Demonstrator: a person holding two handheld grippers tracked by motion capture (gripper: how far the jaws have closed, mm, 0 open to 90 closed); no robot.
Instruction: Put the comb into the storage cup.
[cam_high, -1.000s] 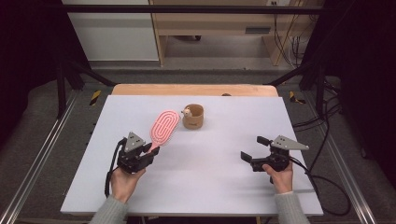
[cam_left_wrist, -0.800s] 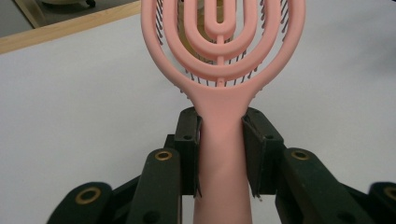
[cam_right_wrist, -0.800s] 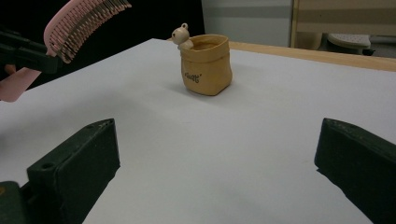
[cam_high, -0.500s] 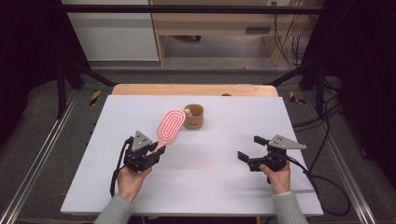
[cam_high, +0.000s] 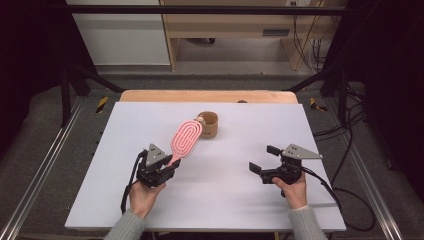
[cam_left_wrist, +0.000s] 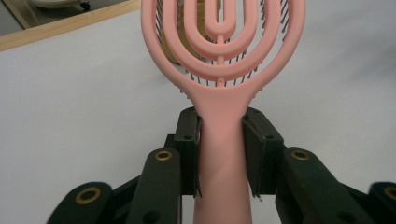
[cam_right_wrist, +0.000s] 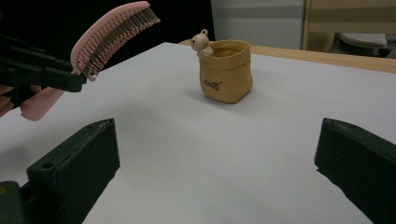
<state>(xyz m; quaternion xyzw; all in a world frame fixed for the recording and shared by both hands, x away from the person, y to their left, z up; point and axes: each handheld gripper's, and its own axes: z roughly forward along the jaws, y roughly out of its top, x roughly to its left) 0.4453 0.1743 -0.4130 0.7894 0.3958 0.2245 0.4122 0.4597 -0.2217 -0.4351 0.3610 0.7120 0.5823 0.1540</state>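
Gripping the pink plastic hairbrush with looped ribs (cam_left_wrist: 223, 70) by its handle, the left gripper (cam_high: 159, 169) has carried it up the frame's centre toward the small tan fabric pouch (cam_high: 208, 124), suggesting delivery is close. A tiny bear figure (cam_right_wrist: 201, 41) peeks from the pouch. The right gripper (cam_high: 272, 168), lower right, waits with jaws apart.

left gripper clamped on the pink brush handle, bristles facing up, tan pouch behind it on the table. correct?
One slip: the bristles face down. The right gripper view shows them under the raised pink brush. The rest holds: the left gripper is clamped on the handle, and the tan pouch stands on the table behind it.
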